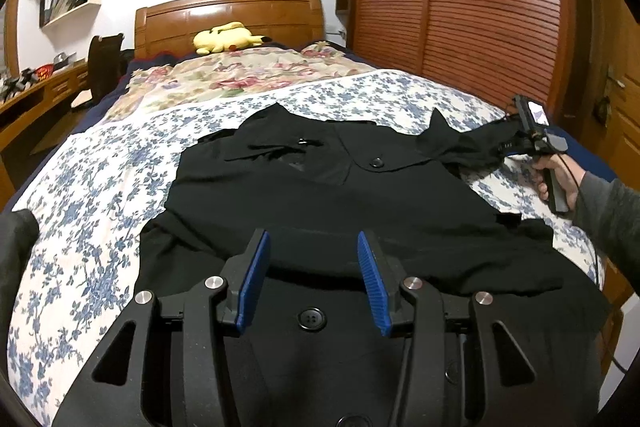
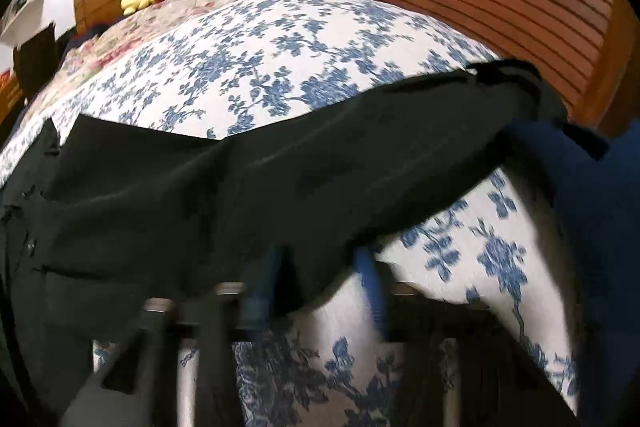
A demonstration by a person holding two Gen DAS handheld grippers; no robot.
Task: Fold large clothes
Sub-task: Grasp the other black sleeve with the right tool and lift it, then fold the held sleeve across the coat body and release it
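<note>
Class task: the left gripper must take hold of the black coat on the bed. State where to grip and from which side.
Grip the black coat at its near hem edge beside the front button, coming from the foot of the bed; the open left gripper hovers there.

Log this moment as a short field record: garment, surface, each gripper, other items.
garment: black coat spread flat, one sleeve pulled out sideways
surface: blue floral bedspread
left gripper: open, above the coat's lower part
right gripper: at the sleeve; view blurred, grip unclear
other: yellow plush toy by the wooden headboard
</note>
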